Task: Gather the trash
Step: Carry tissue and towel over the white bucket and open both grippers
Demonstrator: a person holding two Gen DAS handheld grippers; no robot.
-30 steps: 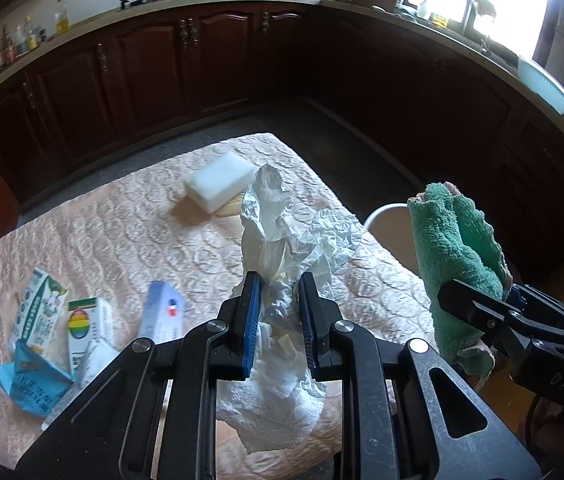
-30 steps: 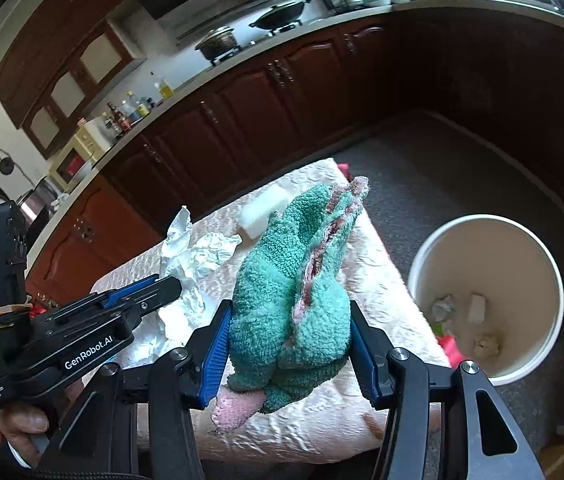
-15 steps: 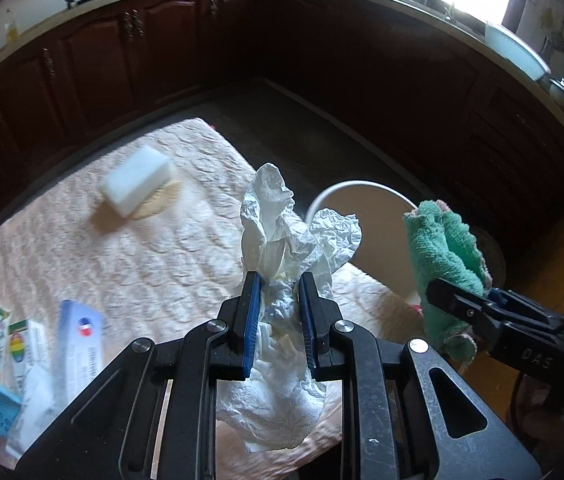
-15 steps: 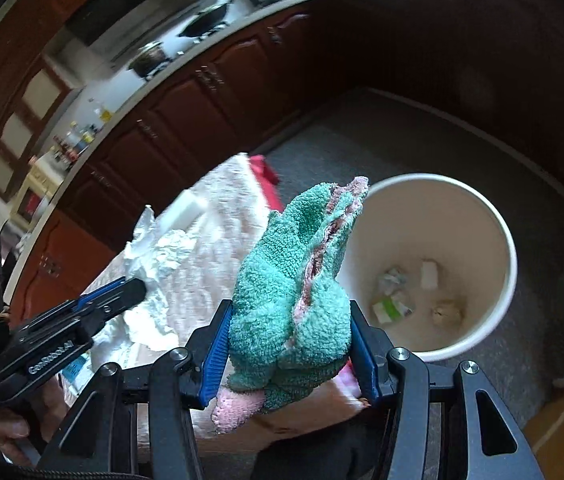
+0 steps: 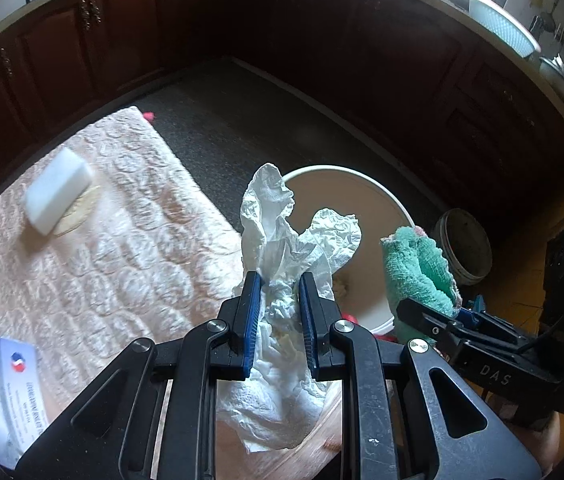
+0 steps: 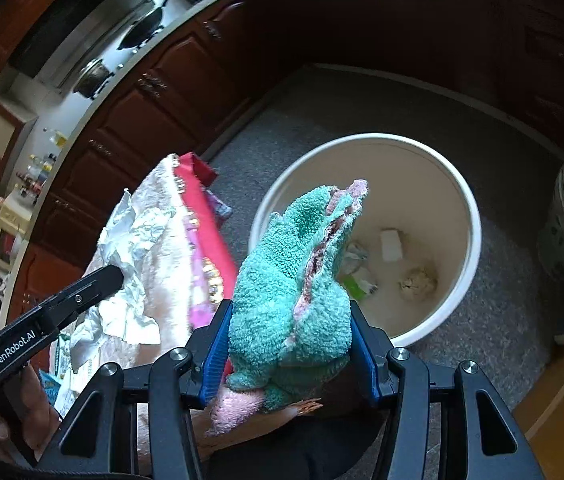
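Home kitchen, dark wood cabinets [image 5: 129, 20], stove with pans [image 6: 141, 28], countertop bottles [image 6: 41, 164]

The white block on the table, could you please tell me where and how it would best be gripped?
Grip the white block across its short width, on the two long side faces, coming down from above. It lies flat on the quilted table cover with clear space around it, and those long faces are parallel and offer the narrowest span.

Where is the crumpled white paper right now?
The crumpled white paper is clamped in the left gripper, at the table's edge beside the white bin, left of the green towel.
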